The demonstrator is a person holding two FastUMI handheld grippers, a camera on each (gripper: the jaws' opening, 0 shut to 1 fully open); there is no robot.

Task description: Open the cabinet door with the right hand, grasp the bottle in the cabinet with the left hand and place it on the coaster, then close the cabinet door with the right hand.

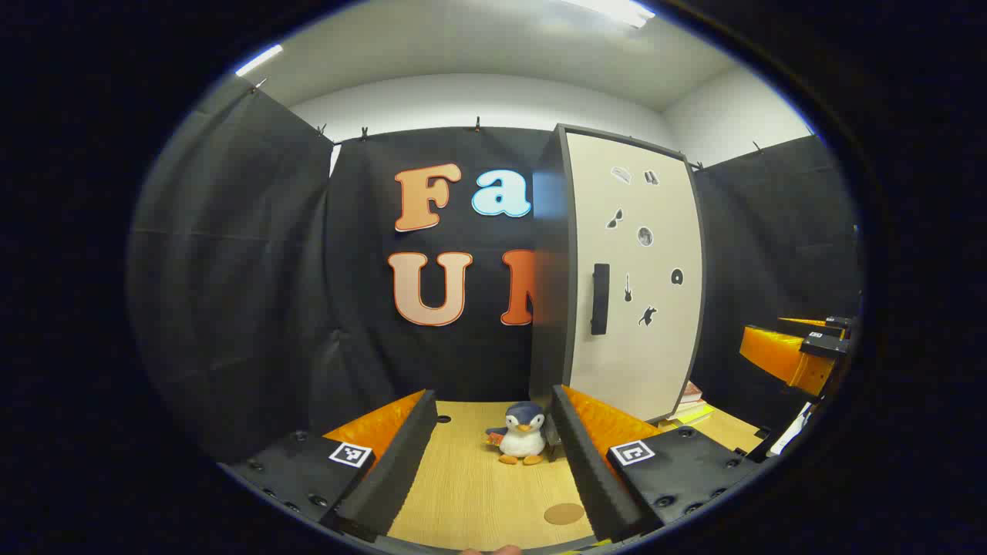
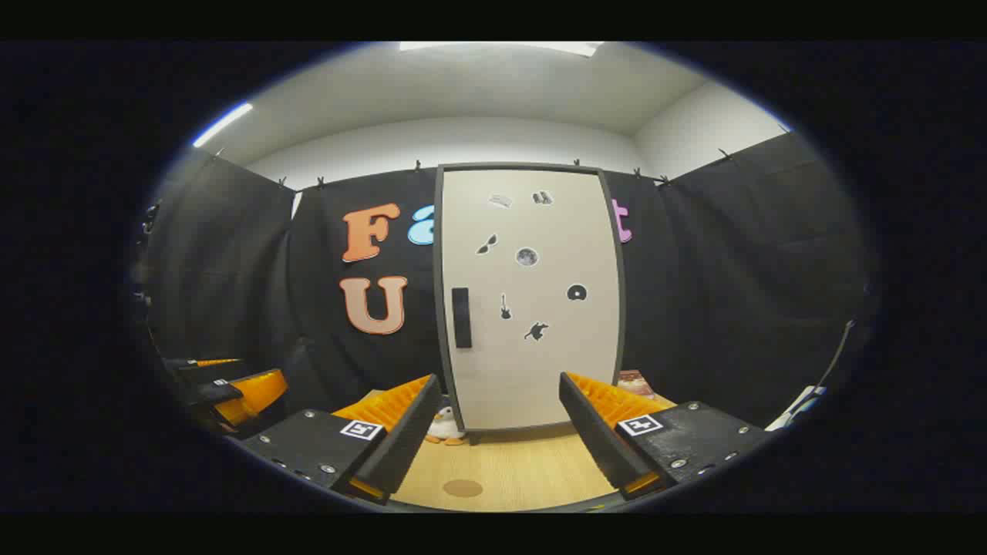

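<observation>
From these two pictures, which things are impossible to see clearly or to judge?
- The bottle: hidden behind the closed cabinet door in both views.
- Stickers on the door: too small to identify, right gripper view.
- Penguin toy: partly hidden by the right tongs, right gripper view.
- Books beside the cabinet: mostly hidden by it, left gripper view.
- Coaster: small, its material unclear.
</observation>
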